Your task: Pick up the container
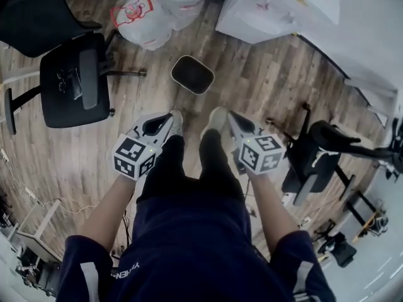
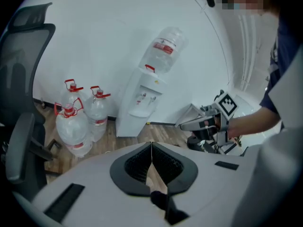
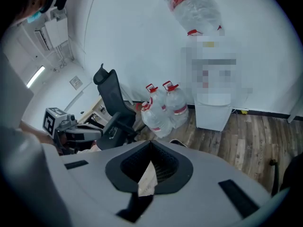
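Container [image 1: 192, 74] rests on the floor [image 1: 271, 87] ahead of and between both closed, empty grippers, marginally nearer the left gripper [image 1: 166, 122] than the right gripper [image 1: 233, 123].

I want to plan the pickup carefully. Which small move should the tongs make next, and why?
Probably open the left tongs and right tongs before reaching down. Both are shut with nothing between them, and the container lies on the floor ahead, apart from both, so shut tongs could not take its rim.
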Demonstrator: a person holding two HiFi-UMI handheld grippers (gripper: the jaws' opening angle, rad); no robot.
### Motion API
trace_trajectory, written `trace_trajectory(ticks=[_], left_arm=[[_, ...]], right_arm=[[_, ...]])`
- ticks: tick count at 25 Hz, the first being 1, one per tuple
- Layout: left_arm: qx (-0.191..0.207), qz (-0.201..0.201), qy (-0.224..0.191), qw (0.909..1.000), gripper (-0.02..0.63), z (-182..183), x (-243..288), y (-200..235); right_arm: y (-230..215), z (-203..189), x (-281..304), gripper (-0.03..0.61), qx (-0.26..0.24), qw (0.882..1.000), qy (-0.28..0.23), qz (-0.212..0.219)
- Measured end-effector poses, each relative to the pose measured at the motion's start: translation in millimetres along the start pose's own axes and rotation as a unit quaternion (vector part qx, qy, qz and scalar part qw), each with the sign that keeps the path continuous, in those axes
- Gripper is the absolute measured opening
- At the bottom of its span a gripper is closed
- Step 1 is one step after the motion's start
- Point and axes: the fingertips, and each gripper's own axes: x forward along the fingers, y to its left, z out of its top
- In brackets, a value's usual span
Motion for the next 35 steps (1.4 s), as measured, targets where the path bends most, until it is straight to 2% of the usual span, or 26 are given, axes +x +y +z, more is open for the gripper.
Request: trace_trajectory(ticks=[3, 5, 11, 16, 18, 22, 24, 30, 35], left_arm=[[0.027, 0.020, 0.031, 0.9990, 0.026, -20, 29, 14], [0.016, 0.030, 0.046, 0.9984, 0.026, -35, 44, 26], [-0.064, 0.082, 0.075, 0.9918, 0.026, -89, 85, 74], [-0.120, 0.104, 0.088, 0.9835, 0.029, -143, 132, 108], [-0.139, 0.108, 0.096, 0.9796, 0.057, -170, 150, 119], [-0.145, 0.114, 0.119, 0.9756, 0.087, -220, 185, 137], [-0.142, 0.118, 0.127, 0.9745, 0.102, -242, 210, 152], [-0.183, 0.147, 0.136, 0.9625, 0.181, -288, 289, 237], [-0.189, 0.190, 0.144, 0.9526, 0.225, -307, 352, 322]], right_arm=[[-31, -5, 32, 0.017, -0.008, 1.000, 0.025, -0.008], [-45, -16, 56, 0.017, -0.010, 0.998, 0.056, -0.001], [-87, -50, 138, 0.018, 0.005, 0.991, 0.135, 0.009], [-147, -76, 208, 0.018, 0.014, 0.986, 0.163, -0.020], [-171, -90, 237, 0.021, 0.008, 0.984, 0.174, -0.031], [-207, -134, 294, 0.122, 0.018, 0.975, 0.216, -0.042], [-225, -154, 320, 0.138, 0.014, 0.971, 0.231, -0.049], [-273, -200, 391, 0.195, 0.002, 0.967, 0.246, -0.070], [-304, -219, 447, 0.213, -0.021, 0.969, 0.236, -0.071]])
